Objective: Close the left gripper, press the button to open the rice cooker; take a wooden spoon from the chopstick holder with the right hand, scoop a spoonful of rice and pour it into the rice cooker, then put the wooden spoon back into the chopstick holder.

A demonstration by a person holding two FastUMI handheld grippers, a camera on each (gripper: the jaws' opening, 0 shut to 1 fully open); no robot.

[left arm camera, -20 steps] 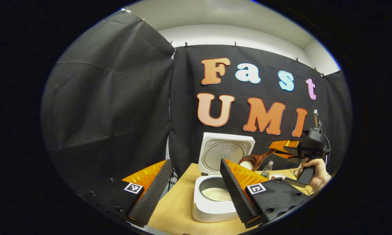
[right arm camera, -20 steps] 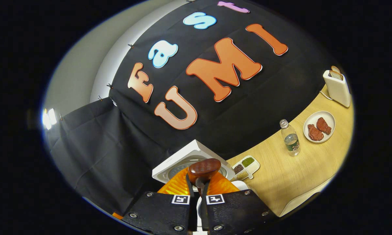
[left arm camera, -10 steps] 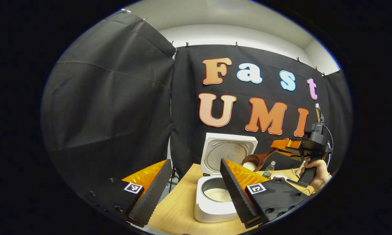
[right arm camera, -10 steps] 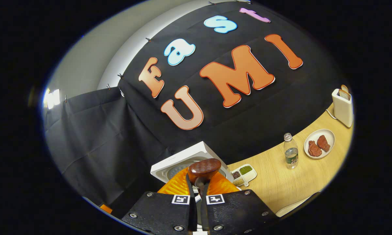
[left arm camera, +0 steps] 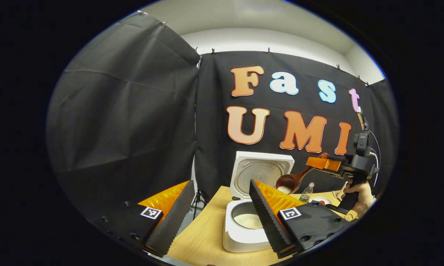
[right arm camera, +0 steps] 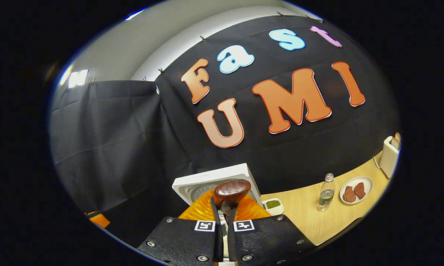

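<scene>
While the rice cooker [left arm camera: 249,221] stands open near the table's [left arm camera: 199,240] left edge, lid upright, the left gripper [left arm camera: 222,218] hangs open before it. The right gripper [right arm camera: 222,221] clamps the wooden spoon [left arm camera: 290,181] beside the lid. With rice [left arm camera: 284,189] still in its bowl, any tilt short of the pot would likely scatter grains across the table.

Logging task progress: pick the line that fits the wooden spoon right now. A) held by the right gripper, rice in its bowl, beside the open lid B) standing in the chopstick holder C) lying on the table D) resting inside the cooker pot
A: the left gripper view shows the right gripper clamping the wooden spoon, white rice in its bowl, beside the raised lid.
</scene>
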